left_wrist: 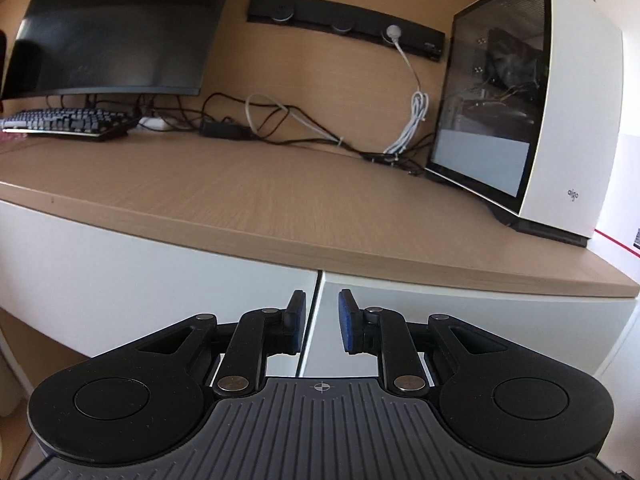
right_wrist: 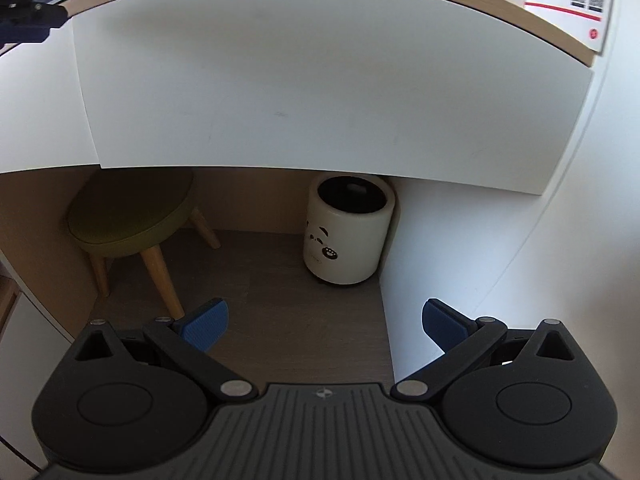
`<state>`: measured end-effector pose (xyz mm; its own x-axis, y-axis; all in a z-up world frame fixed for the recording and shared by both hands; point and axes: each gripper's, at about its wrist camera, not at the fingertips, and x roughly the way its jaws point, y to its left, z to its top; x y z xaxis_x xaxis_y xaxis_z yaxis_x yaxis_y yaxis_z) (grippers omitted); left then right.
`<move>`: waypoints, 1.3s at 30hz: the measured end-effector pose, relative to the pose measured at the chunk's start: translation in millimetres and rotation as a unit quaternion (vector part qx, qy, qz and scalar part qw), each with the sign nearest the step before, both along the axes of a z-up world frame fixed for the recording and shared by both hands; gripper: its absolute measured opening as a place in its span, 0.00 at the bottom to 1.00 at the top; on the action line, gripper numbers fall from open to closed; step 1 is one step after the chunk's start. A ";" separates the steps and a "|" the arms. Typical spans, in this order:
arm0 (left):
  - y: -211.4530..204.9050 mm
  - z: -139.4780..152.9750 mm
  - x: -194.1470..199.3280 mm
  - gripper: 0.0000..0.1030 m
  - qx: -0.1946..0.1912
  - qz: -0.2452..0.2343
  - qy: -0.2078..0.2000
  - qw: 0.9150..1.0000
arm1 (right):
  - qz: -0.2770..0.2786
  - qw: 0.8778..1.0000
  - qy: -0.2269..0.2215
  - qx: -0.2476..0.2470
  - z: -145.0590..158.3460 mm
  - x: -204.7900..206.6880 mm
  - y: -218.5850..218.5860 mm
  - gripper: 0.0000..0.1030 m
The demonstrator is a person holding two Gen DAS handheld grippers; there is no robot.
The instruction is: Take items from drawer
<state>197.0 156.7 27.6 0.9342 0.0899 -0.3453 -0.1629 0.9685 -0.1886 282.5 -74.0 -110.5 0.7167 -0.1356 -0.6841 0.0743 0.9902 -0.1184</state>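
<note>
Two white drawer fronts hang under the wooden desk top point(left_wrist: 280, 200): the left drawer front point(left_wrist: 160, 264) and the right drawer front point(left_wrist: 480, 320), both closed, so their contents are hidden. My left gripper point(left_wrist: 322, 306) hovers just before the seam between them, its blue pads point(left_wrist: 298, 320) a narrow gap apart with nothing held. In the right wrist view a wide white drawer front point(right_wrist: 320, 92) fills the upper half, closed. My right gripper point(right_wrist: 324, 312) sits below and in front of it, wide open and empty.
On the desk stand a black monitor point(left_wrist: 120, 28), a keyboard point(left_wrist: 68, 122), tangled cables point(left_wrist: 300, 124) and a white PC case point(left_wrist: 560, 100). Under the desk are a green stool point(right_wrist: 128, 212) and a cream bin point(right_wrist: 348, 232). A white side panel point(right_wrist: 480, 260) closes the right.
</note>
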 end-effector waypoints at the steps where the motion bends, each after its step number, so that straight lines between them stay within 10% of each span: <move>1: 1.5 0.6 2.1 0.19 -0.003 -0.002 -0.002 1.000 | 0.001 1.000 -0.002 -0.001 0.1 2.4 1.0 1.00; 14: 5.4 5.3 15.0 0.19 -0.032 -0.005 -0.001 0.999 | 0.006 1.000 -0.003 0.007 2.4 17.2 -4.2 1.00; 26: 16.0 7.5 19.4 0.32 -0.057 -0.012 0.022 0.998 | 0.042 0.993 -0.110 0.017 121.0 32.5 -18.2 1.00; 39: 24.4 6.5 29.1 0.42 -0.100 -0.059 0.047 0.992 | 0.049 0.993 -0.108 -0.023 132.0 41.4 -21.5 1.00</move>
<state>226.1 181.2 34.1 0.8967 -0.0970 -0.4319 -0.0769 0.9267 -0.3678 323.9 -95.5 21.5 0.8575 -0.0851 -0.5074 0.0063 0.9879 -0.1549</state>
